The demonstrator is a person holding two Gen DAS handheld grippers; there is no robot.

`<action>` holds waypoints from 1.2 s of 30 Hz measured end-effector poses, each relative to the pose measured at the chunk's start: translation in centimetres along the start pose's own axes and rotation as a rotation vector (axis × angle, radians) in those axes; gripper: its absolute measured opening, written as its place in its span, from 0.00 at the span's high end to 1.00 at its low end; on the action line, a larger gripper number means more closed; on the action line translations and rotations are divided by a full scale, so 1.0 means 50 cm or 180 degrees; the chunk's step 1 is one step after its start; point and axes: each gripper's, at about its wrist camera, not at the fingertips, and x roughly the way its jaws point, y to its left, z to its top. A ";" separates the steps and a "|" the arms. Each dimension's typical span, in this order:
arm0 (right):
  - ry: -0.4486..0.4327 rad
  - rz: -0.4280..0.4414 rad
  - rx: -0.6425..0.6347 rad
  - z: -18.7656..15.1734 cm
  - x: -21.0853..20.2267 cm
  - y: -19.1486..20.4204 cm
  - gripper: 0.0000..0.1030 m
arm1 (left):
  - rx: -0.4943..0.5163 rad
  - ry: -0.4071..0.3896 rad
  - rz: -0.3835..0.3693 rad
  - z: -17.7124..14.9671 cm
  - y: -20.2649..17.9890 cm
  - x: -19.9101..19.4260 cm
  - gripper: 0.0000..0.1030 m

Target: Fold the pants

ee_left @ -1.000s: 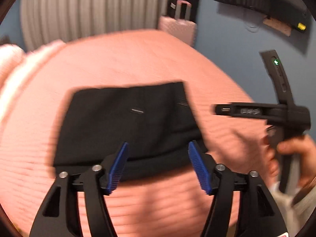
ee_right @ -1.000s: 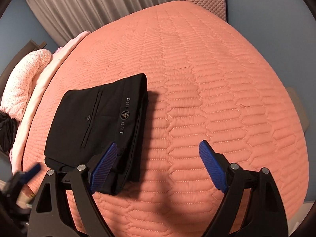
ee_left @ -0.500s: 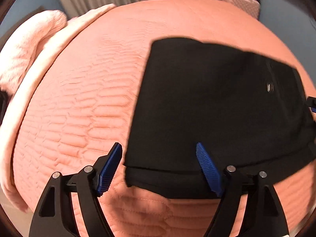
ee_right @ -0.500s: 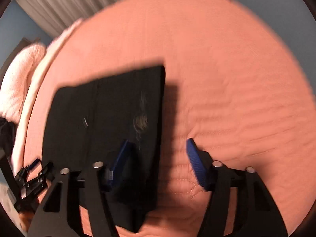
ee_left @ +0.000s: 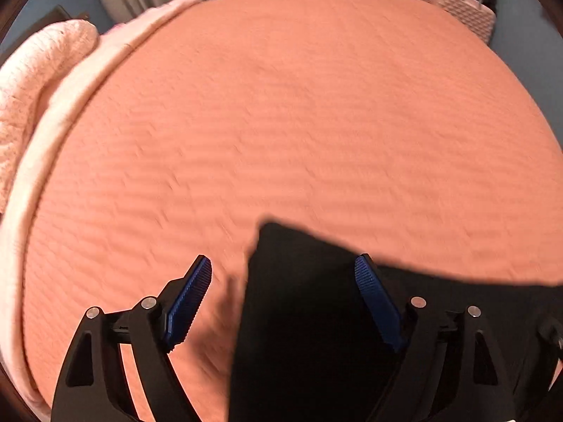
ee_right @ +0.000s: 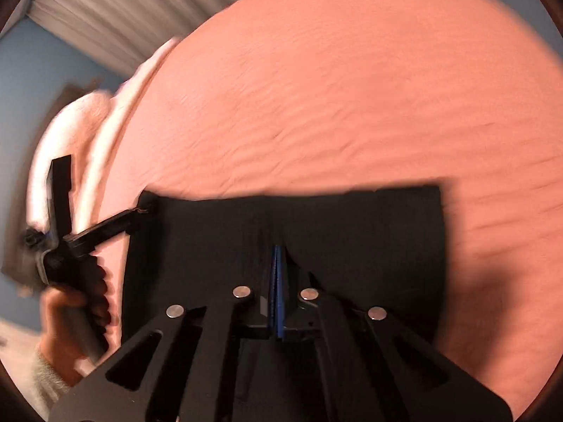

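Black folded pants (ee_right: 316, 232), laid on salmon quilted bedspread (ee_left: 281, 123). Right gripper (ee_right: 278, 263): fingers pressed together on the pants fabric. Left gripper (ee_left: 285, 292): fingers held apart over the pants' corner.

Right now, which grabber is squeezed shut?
The right gripper: its blue pads press together, pinching the black pants. The left gripper has its pads wide apart.
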 end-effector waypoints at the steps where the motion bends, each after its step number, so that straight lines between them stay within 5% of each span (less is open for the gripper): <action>1: -0.0020 -0.0044 -0.0120 -0.001 -0.006 0.019 0.95 | -0.0016 -0.0005 0.0056 0.015 0.000 0.008 0.24; 3: 0.0026 0.0156 -0.0338 -0.011 -0.003 0.063 0.96 | 0.0173 0.0135 0.0200 0.040 -0.003 0.041 0.24; 5: 0.0134 -0.0100 -0.0628 -0.014 0.039 0.070 1.00 | 0.0440 0.0239 0.0410 0.039 -0.006 0.081 0.18; 8: 0.0037 0.0181 -0.0092 0.008 0.021 0.002 1.00 | 0.0222 0.0004 0.0364 0.034 0.048 0.022 0.25; 12: -0.0288 -0.0237 -0.0361 -0.024 -0.092 -0.003 0.91 | -0.0060 -0.0344 -0.0215 -0.062 0.142 -0.095 0.22; 18: -0.0002 -0.0344 -0.0076 -0.148 -0.164 -0.100 0.88 | -0.0225 0.0003 -0.1176 -0.318 0.158 -0.125 0.22; 19: 0.0031 -0.0299 -0.0039 -0.154 -0.168 -0.112 0.75 | -0.0273 0.0052 -0.1271 -0.347 0.153 -0.126 0.22; 20: 0.0045 -0.0266 -0.0001 -0.179 -0.173 -0.116 0.45 | -0.0339 0.0090 -0.1367 -0.380 0.147 -0.125 0.22; 22: -0.0061 -0.0325 0.0116 -0.205 -0.184 -0.124 0.17 | -0.0459 0.0142 -0.1394 -0.413 0.150 -0.111 0.22; 29: 0.0096 0.0443 0.0634 -0.232 -0.117 -0.126 0.18 | -0.0687 0.0045 -0.1336 -0.427 0.148 -0.081 0.10; 31: 0.0085 0.0416 0.0664 -0.240 -0.092 -0.116 0.21 | -0.0671 0.0037 -0.1175 -0.434 0.133 -0.085 0.10; 32: 0.0042 0.0262 0.0500 -0.236 -0.084 -0.099 0.40 | -0.0607 0.0045 -0.1115 -0.434 0.124 -0.091 0.10; 33: 0.0056 0.0081 0.0346 -0.233 -0.080 -0.086 0.45 | -0.0515 0.0094 -0.1102 -0.434 0.117 -0.094 0.11; 34: 0.0070 0.0002 0.0237 -0.229 -0.081 -0.076 0.62 | -0.0512 0.0144 -0.1131 -0.436 0.119 -0.096 0.12; 36: 0.0121 0.0099 0.0172 -0.212 -0.100 -0.076 0.73 | -0.0520 0.0223 -0.1183 -0.433 0.114 -0.108 0.24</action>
